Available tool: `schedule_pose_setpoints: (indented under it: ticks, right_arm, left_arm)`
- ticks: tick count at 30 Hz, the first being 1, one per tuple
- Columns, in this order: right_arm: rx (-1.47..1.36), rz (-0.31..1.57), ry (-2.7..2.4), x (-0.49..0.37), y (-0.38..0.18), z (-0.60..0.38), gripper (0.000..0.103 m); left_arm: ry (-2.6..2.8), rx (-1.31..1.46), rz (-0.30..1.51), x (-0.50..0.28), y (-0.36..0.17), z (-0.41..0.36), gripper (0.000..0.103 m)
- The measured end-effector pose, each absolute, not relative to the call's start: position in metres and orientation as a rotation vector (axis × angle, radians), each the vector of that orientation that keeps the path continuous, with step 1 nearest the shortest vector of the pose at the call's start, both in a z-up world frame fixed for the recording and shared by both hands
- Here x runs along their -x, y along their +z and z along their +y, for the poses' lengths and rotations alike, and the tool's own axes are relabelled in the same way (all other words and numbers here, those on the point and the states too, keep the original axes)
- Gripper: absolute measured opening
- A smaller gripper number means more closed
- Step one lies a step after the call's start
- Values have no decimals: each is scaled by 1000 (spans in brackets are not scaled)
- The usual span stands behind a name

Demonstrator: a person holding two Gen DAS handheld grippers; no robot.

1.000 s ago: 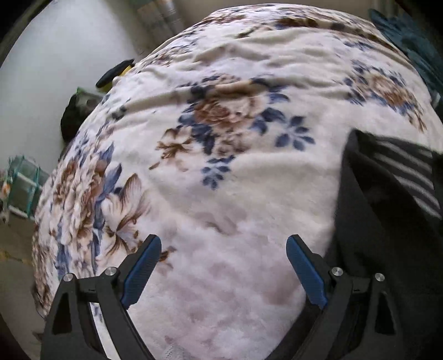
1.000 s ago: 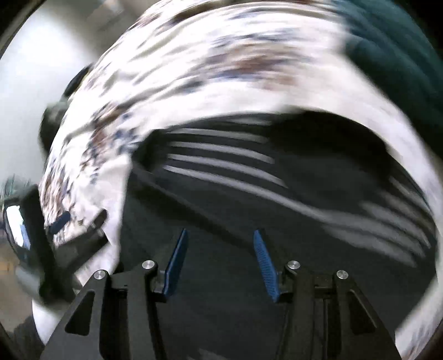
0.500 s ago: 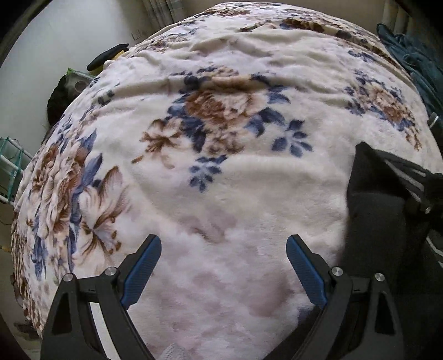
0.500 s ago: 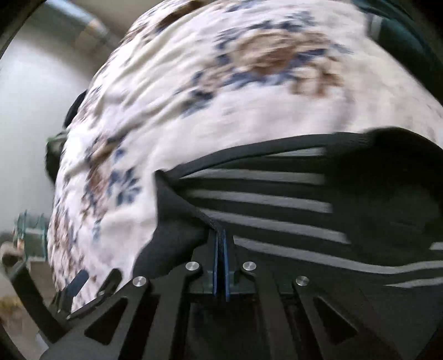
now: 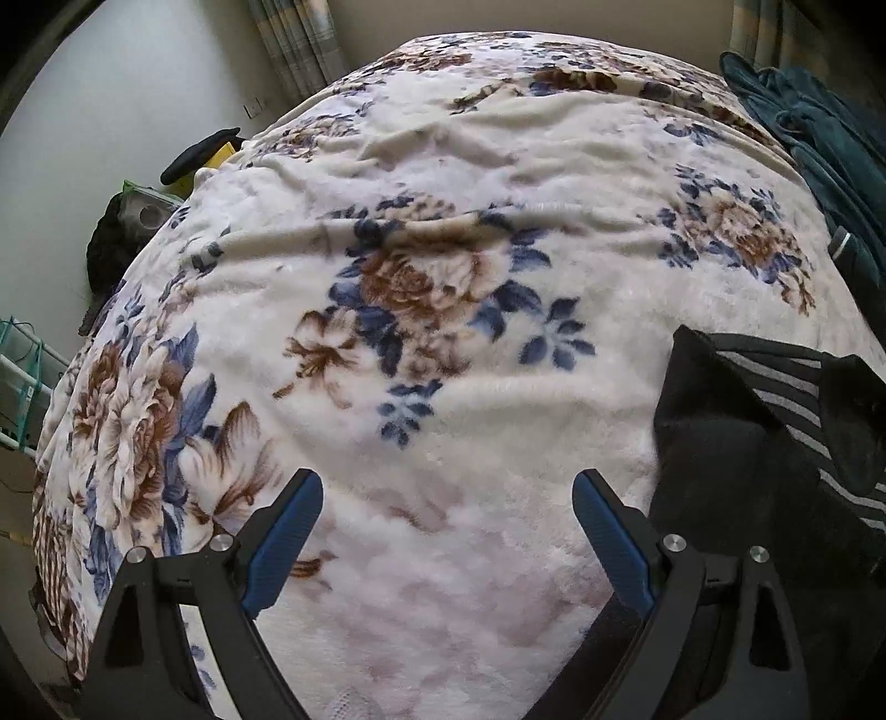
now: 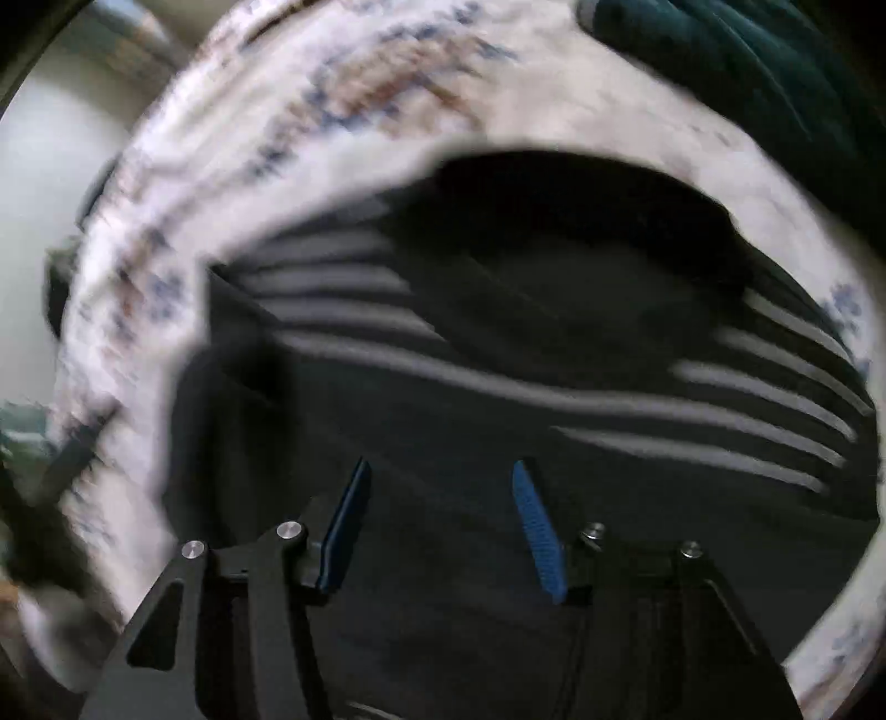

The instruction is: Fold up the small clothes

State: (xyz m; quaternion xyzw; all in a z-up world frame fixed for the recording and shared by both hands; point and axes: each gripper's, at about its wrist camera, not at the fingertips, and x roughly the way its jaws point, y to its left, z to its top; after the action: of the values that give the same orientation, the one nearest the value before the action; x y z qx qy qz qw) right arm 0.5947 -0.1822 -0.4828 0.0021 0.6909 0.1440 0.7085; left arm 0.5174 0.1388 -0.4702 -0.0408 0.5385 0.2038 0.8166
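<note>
Much of what we see through the right wrist camera is smeared by blur, so fine detail there is hard to make out, and the black striped garment (image 5: 775, 443) is cut off at the right edge of the left wrist view. At the far left we find a pale wall (image 5: 111, 111), a dark bundle (image 5: 111, 243) low against it with a yellow item (image 5: 219, 158) above, and a green-trimmed rack (image 5: 22, 365) only partly in frame; what these are exactly we cannot tell. Checked curtains (image 5: 288, 50) hang behind the bed. A plush floral blanket (image 5: 443, 277), cream with brown and blue roses, covers the bed and fills most of both views. Our left gripper (image 5: 447, 509) hovers over bare blanket, its blue pads spread wide with nothing between them. To its right the garment lies on the blanket, its grey stripes running roughly across the right wrist view, so its long axis seems to go left to right there, though blur leaves that uncertain. Our right gripper (image 6: 440, 498) points down over the garment's dark cloth, jaws opening, the pads apart and clasping nothing. A dark teal cloth (image 5: 819, 138) lies at the far right.
</note>
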Motion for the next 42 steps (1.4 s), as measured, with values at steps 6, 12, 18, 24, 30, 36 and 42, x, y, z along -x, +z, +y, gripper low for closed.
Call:
schedule_pose_setpoints:
  ticks: [6,12,18,24,30,36,42]
  right_arm:
    - [34,1473,359,-579,-498,-187,4]
    - [-18,1333,198,-583,-470,-220,3]
    - [-240,1455,132,-594,-466,-280,23]
    - [-408,1312,-143,-542,-401,-387,46]
    - [-472,1446,-264,-476,-427,-447,52]
    - [-576,1504,-263,-453,-472,-444,36]
    - [-395,1262,-292,-443,-401,-432,3]
  left_arm:
    - [429,45,1129,-521,-465,126,92]
    - [423,37,1123,-525,-462,117,92]
    - [372,-8,1123,-538,-465,92,92]
    - [326,-73,1127,-543,-472,71,92]
    - [287,-127,1172,-547,-501,55,92]
    - [241,-70,1242,-555,-521,70,94]
    - [245,-87,1241,-554,-521,68,94]
